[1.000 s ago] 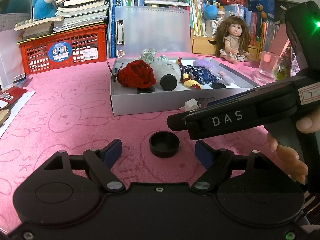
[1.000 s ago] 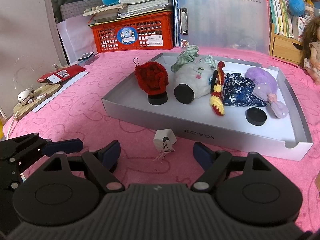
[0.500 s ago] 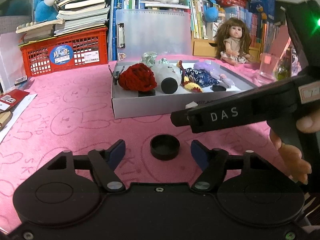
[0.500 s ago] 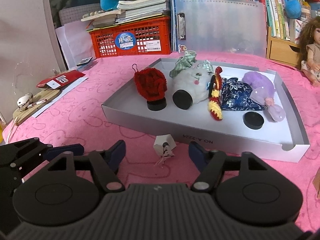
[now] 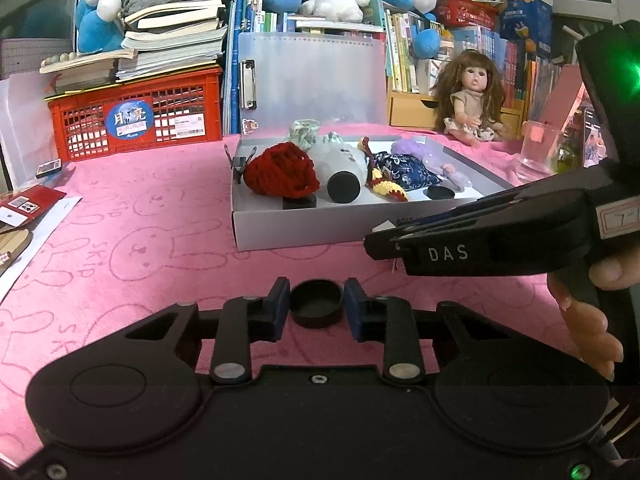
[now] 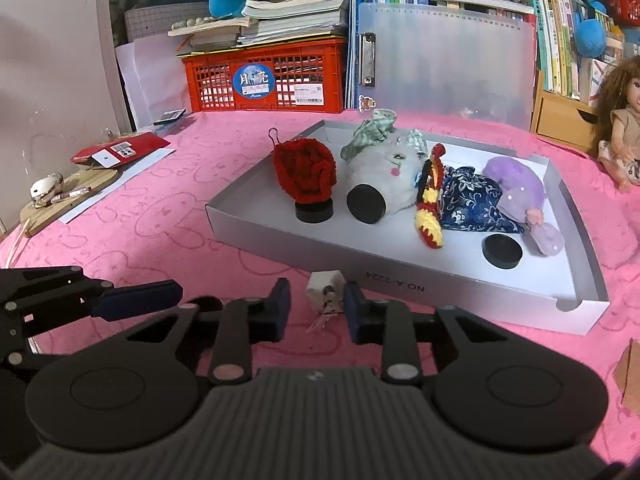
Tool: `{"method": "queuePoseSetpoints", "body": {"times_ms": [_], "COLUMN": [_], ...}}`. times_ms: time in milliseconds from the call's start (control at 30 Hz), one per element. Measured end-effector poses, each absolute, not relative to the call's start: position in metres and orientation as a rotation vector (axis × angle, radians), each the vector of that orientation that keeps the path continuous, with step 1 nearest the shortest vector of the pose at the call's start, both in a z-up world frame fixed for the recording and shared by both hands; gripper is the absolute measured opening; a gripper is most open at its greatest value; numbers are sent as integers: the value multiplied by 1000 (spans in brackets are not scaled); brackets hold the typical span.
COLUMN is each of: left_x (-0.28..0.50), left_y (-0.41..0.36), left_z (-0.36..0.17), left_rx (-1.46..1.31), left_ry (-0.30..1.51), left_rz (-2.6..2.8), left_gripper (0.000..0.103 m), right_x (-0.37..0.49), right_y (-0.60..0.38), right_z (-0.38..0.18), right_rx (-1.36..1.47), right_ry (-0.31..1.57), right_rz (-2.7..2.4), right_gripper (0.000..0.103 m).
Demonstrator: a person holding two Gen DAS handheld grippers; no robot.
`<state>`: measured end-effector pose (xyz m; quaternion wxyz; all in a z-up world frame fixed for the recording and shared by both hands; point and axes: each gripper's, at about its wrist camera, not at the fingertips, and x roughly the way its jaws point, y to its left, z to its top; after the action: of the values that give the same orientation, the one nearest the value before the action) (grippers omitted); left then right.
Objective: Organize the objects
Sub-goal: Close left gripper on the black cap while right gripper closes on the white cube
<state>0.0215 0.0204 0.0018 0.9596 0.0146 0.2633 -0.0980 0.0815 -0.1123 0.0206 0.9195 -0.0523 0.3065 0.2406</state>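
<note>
On the pink rabbit-print worktop (image 5: 120, 208), one red crate (image 5: 136, 120) stands at the far left with a stack of books on top. To its right lies one shallow white tray (image 6: 400, 280). It holds, from left to right, one red crocheted pouch (image 6: 306, 172), one grey plush pouch (image 6: 384, 176), one red-and-yellow knitted piece (image 6: 430, 216), one dark blue patterned pouch (image 6: 472, 200) and one purple pouch (image 6: 520, 184). Three black caps are in the tray: one under the red pouch (image 6: 314, 212), one on the end of the grey pouch (image 6: 366, 208), one lying alone near the front right (image 6: 502, 252). One doll (image 5: 472, 96) sits behind the tray on the right.

A fourth black cap (image 5: 317, 303) rests on the worktop in front of the tray. The left tongs (image 5: 317, 308) have just closed, and both blue pads press its sides. The right tongs (image 6: 316, 306) have also just been closing around one small white tag with loose threads (image 6: 326, 294) just before the tray's front wall; the right pad touches it, and a small gap shows beside the left pad.
</note>
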Motion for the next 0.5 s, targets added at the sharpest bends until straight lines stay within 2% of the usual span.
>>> {"method": "queuePoseSetpoints", "body": {"times_ms": [267,500], "left_x": [22,25], "left_y": [22,26], "left_z": [4,5], "left_rx": [15,-17], "left_ry": [532,547], "left_rz": [-193,-184], "left_gripper": [26,25], "right_x": [79,73], "right_y": [-115,-116], "right_z": [23,27], "right_rx": [-109,-132], "right_ry": [617,593], "right_rz": [475,471], "right_gripper": [22,21]}}
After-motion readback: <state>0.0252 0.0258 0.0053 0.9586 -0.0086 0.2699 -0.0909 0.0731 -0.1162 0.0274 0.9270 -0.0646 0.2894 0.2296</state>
